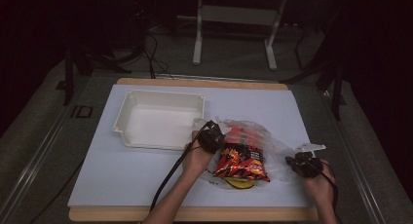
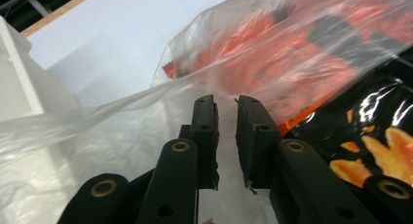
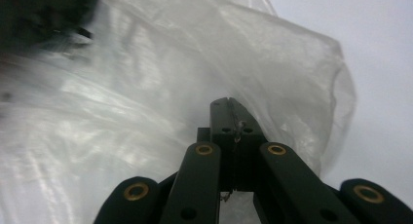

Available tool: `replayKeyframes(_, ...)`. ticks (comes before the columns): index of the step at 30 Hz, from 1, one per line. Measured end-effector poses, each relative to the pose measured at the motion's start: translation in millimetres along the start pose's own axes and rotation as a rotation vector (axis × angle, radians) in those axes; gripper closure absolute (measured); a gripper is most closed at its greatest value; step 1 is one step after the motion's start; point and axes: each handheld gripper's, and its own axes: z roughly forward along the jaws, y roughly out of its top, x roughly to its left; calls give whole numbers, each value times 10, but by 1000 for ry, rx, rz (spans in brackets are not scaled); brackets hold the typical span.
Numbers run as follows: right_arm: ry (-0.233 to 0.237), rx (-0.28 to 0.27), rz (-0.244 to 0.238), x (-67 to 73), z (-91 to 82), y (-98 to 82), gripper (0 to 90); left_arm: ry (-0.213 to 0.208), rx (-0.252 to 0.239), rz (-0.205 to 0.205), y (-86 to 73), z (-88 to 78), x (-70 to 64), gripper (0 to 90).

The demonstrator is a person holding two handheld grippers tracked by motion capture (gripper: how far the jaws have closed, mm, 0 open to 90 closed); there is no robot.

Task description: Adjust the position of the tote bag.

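the clear plastic bag (image 1: 272,146), with its red-and-black snack packets (image 1: 242,160) showing through, lay on the white sheet (image 1: 122,170) near the table's front edge, just right of the white tray (image 1: 127,100). the right gripper (image 3: 233,107) was clenched on a fold of the film at the bag's right end, while the left gripper (image 2: 226,104) stood with a narrow gap between its jaws at the bag's stretched left edge, and whether it pinched any film i could not tell. the step looked like taking hold of the bag at both ends, so the next move probably called for a firm left grip before any lift; open sheet lay ahead and to the right, but the tray's wall crowded the left hand.
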Motion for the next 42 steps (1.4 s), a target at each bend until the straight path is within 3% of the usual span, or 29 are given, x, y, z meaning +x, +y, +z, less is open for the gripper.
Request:
replayKeyframes(5,-11,4,24,-62,3,-3,900,-11,3,8,-66,-30,-4,765)
replayKeyframes(7,-9,6,15,-42,-3,-2,900,-43,-17,23,-105,-80,-14,747)
replayKeyframes(9,19,-8,5,-6,-20,-11,862,-87,-36,54,-146,-134,-30,706)
replayKeyframes(11,37,-22,-8,28,-44,-19,815,-128,-55,116,-188,-191,-80,688)
replayKeyframes(14,78,-59,-9,54,-102,-19,759,-152,-75,163,-220,-269,-134,666)
replayKeyframes(19,106,-112,-12,86,-257,28,665,-178,-120,130,-257,-374,-119,655)
replayKeyframes(30,120,-184,-45,162,-548,168,497,-210,-127,136,-443,-497,-132,635)
replayKeyframes(32,123,-199,-45,172,-593,187,494,-209,-124,143,-474,-517,-130,633)
replayKeyframes(35,166,-220,-51,206,-631,206,519,-213,-121,142,-518,-536,-121,631)
replayKeyframes(42,208,-219,-83,365,-568,187,566,-219,-105,158,-624,-557,-138,632)
